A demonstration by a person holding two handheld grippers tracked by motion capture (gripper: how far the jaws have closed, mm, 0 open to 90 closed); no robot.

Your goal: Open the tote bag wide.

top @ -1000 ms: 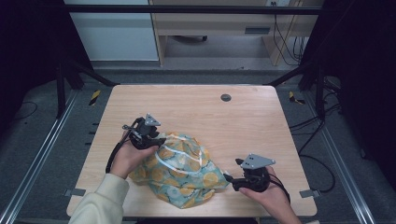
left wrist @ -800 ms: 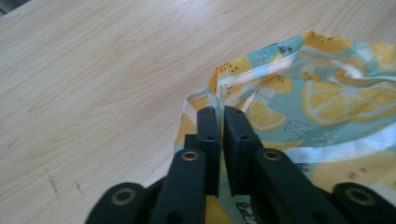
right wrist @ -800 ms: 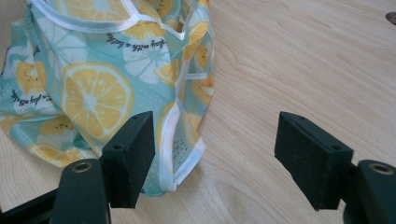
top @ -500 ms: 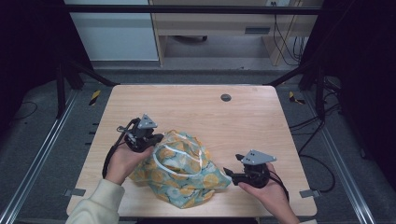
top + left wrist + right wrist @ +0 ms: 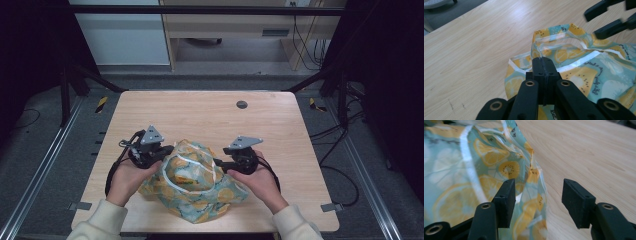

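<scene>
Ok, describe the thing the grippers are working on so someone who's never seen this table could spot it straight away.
On the wooden table, look at the near edge, between the person's two hands. There lies a crumpled bag of thin teal material printed with orange and lemon slices, with a white band round its open mouth. The table's other item, a small dark disc, sits far back; the bag is soft and patterned.

My two grippers are black, left gripper (image 5: 159, 154) and right gripper (image 5: 223, 164), each topped by a grey three-cornered plate, trailing black cables; my sleeves are cream.
</scene>
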